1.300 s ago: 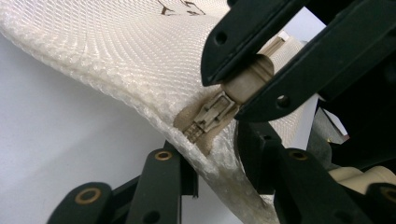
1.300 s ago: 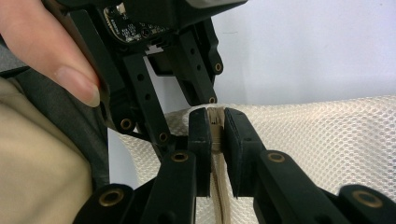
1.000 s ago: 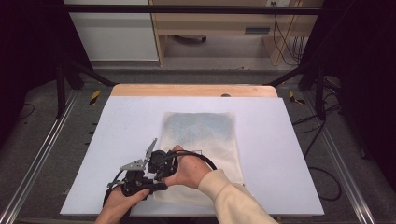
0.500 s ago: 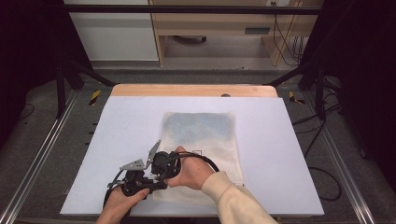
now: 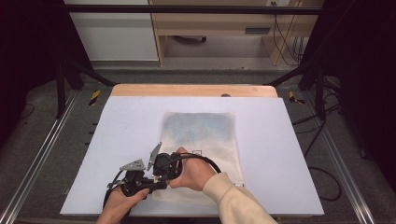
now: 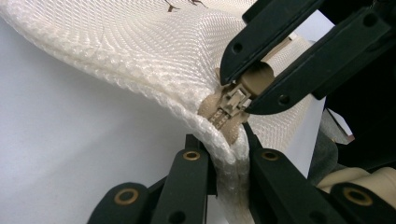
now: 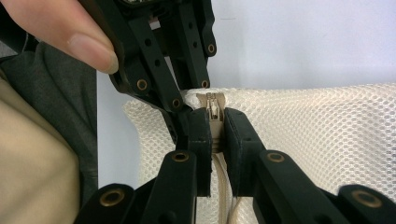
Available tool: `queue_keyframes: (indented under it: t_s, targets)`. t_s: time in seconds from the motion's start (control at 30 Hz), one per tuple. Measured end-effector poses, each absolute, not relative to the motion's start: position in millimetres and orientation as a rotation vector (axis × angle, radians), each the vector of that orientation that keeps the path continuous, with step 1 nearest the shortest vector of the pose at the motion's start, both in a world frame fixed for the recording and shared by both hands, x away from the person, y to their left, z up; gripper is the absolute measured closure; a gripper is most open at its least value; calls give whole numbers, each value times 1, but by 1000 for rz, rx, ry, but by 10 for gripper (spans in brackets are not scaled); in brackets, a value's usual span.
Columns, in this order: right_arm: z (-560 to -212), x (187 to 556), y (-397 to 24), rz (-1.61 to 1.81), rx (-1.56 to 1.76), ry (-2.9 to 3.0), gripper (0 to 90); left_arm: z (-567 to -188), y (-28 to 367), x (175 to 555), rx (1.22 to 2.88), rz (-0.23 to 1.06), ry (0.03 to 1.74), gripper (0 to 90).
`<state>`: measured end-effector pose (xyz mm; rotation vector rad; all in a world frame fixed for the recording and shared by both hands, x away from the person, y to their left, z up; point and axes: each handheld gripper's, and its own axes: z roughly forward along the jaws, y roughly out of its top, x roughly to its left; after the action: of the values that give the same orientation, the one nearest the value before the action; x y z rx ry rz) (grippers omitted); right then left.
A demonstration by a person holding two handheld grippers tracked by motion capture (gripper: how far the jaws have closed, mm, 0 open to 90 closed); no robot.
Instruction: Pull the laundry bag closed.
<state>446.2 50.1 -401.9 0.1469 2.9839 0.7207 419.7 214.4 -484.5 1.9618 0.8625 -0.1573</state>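
A white mesh bag [image 5: 205, 135] with a beige zipper lies flat on the white table [image 5: 126, 121]. Both grippers meet at its near left corner. My left gripper [image 6: 225, 147] is shut on the bag's mesh edge [image 6: 140, 60] right beside the zipper's end. The right gripper [image 7: 214, 125] is shut on the beige zipper slider [image 7: 213, 103], which also appears in the left gripper view as the slider [image 6: 236, 99]. In the high view the left gripper [image 5: 135, 179] and right gripper [image 5: 163, 167] touch side by side, and the bag corner is lifted a little.
A wooden strip [image 5: 194, 90] runs along the table's far edge. Metal rails [image 5: 42, 154] flank the table on the floor. A sleeve [image 5: 233, 200] covers the bag's near edge. The table's near edge lies just behind the hands.
Both grippers have stayed clamped at the bag's near left corner. The hands have shifted only very slightly toward the near edge.
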Motion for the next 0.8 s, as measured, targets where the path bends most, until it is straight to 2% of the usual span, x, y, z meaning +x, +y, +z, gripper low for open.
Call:
queue_keyframes:
  t_s: [0.8]
  targets:
    - [-408, 446, 37, 693, 143, 2980, 823, -483, 215, 419, 1957, -138, 863, 863]
